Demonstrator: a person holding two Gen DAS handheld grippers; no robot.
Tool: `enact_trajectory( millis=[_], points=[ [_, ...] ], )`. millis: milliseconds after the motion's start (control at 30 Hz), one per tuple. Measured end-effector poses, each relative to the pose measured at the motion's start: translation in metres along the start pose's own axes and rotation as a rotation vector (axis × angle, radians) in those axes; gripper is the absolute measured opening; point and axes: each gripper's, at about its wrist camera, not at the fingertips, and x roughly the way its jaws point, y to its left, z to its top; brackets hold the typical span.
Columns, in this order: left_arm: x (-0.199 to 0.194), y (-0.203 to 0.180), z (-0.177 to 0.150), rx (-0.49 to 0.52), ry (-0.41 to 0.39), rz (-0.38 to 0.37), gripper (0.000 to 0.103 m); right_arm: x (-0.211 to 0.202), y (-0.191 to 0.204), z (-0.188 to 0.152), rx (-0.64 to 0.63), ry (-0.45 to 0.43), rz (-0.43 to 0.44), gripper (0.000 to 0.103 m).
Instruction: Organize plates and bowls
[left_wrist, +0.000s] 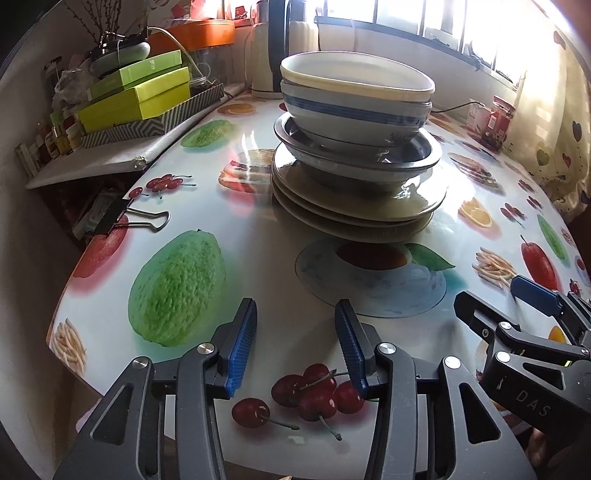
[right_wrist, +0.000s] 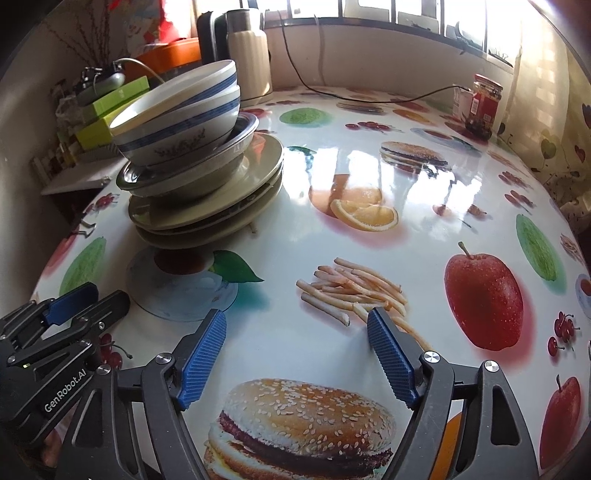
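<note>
A: Where's the crockery?
B: One stack on the worktop (right_wrist: 424, 236): beige plates (left_wrist: 354, 206) at the bottom, a grey bowl (left_wrist: 354, 158) on them, then a blue-banded bowl (left_wrist: 354, 114) with a cream bowl (left_wrist: 354, 74) nested inside. Nothing shows in the top bowl.
A: And the grippers?
B: The left hand-held gripper (left_wrist: 295, 345) and the right hand-held gripper (right_wrist: 297, 354) both stand apart, empty, near the stack, clear of it.

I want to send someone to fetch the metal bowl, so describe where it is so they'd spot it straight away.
Find the stack of dishes on the fruit-print table. The metal bowl sits mid-stack, on the beige plates and under two white bowls with blue bands. It alone is shiny steel.
</note>
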Motion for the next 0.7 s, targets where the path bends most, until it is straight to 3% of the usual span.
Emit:
enact_trajectory(
  millis=[700],
  points=[
    [0.0002, 0.0007, 0.0009, -0.004, -0.009, 0.001, 0.048, 0.0019, 0.0016, -0.0013, -0.007, -0.004, -0.028, 0.086]
  ],
)
